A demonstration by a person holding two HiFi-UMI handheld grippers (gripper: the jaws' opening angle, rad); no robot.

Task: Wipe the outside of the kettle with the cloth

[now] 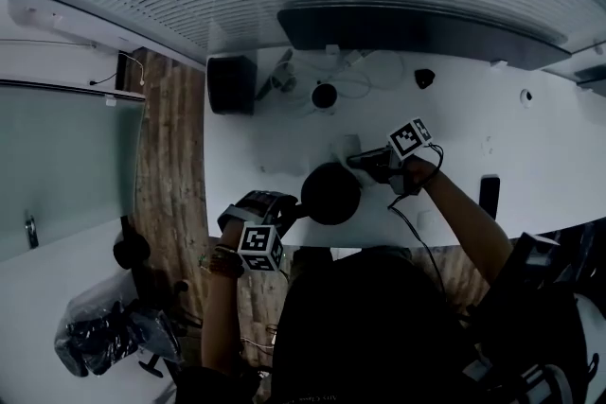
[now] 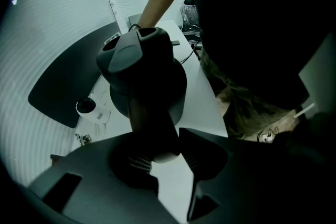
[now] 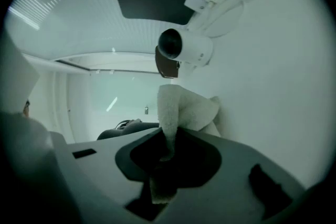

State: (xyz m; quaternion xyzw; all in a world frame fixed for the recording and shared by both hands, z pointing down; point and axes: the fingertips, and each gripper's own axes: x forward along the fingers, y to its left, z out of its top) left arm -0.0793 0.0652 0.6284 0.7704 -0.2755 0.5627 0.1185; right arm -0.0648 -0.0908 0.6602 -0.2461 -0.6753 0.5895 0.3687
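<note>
The dark kettle [image 1: 329,194] stands on the white table [image 1: 454,128] near its front edge. My left gripper [image 1: 280,211] is shut on the kettle's handle [image 2: 153,126], and the kettle body [image 2: 144,68] rises just beyond the jaws. My right gripper [image 1: 367,162] is just right of and behind the kettle, shut on a whitish cloth [image 1: 344,148]. In the right gripper view the cloth [image 3: 185,108] sticks up out of the clamped jaws of the right gripper [image 3: 168,165], beside the table surface. I cannot tell whether the cloth touches the kettle.
A small white camera [image 3: 186,47] with cables sits behind the cloth; the camera [image 1: 324,96] shows beyond the kettle too. A black box [image 1: 230,84], a long dark curved panel [image 1: 417,31] and a dark phone [image 1: 489,196] are also on the table. An office chair [image 1: 133,251] stands at left.
</note>
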